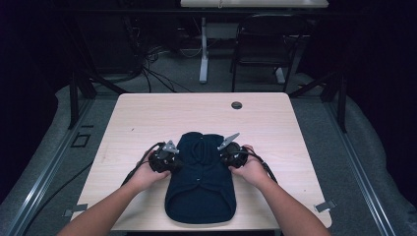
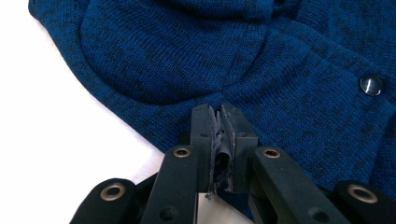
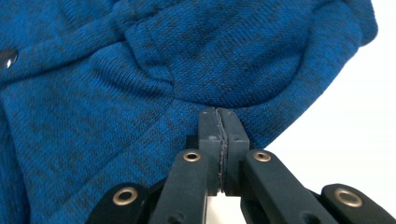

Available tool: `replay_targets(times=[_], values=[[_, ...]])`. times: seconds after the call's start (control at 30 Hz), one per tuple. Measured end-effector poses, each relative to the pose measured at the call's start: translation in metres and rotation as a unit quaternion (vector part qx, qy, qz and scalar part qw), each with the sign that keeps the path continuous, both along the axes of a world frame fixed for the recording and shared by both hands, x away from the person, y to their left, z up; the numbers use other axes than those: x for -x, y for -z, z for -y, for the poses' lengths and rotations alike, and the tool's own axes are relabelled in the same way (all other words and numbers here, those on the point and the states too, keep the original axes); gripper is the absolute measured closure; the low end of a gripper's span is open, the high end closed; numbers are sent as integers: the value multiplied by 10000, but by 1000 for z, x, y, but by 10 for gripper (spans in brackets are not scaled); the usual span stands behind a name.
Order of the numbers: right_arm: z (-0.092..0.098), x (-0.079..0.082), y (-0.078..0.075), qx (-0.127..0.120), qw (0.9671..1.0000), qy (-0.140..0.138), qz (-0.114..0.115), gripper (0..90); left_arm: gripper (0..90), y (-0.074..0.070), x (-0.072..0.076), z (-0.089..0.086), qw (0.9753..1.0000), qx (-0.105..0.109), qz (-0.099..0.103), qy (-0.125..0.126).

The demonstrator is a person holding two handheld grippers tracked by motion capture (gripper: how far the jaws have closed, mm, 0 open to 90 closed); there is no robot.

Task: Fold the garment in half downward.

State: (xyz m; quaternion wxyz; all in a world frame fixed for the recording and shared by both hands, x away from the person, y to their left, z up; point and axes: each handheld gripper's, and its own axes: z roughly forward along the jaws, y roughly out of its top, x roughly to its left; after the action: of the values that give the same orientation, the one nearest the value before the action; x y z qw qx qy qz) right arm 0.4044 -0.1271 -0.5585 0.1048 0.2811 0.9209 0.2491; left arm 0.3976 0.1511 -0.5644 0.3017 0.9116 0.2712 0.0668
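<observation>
1. Lying flat near the front edge of the table [image 1: 147, 113], a dark blue knitted sweater [image 1: 200, 182] sits between the person's 2 hands, its rounded hem toward the person.
2. The left gripper [image 1: 169, 161] rests at the sweater's left edge, held by the left hand [image 1: 147, 174]. In the left gripper view its 2 jaws are pressed together with their tips against the knit [image 2: 196, 60], just below a curved seam; whether any fabric is pinched between them cannot be told.
3. The right gripper [image 1: 228, 156] rests at the sweater's right edge, held by the right hand [image 1: 252, 169]. In the right gripper view its jaws are closed tight, their tips touching the knit [image 3: 140, 93] where 2 seams meet.
4. A shiny button [image 2: 371, 85] sits on the sweater's front band.
5. A small dark round cap [image 1: 237, 105] is set in the table's far side, well apart from the sweater.
</observation>
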Motion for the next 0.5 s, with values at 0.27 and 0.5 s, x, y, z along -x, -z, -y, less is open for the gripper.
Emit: replay_targets(times=[0.27, 0.5], values=[[5, -1, -19, -74, 9993, -28, 372, 850, 755, -11, -10, -5, 9997, 197, -68, -84], [2, -44, -33, 125, 9965, 122, 814, 745, 702, -31, -57, 0, 9977, 234, 371, -521]])
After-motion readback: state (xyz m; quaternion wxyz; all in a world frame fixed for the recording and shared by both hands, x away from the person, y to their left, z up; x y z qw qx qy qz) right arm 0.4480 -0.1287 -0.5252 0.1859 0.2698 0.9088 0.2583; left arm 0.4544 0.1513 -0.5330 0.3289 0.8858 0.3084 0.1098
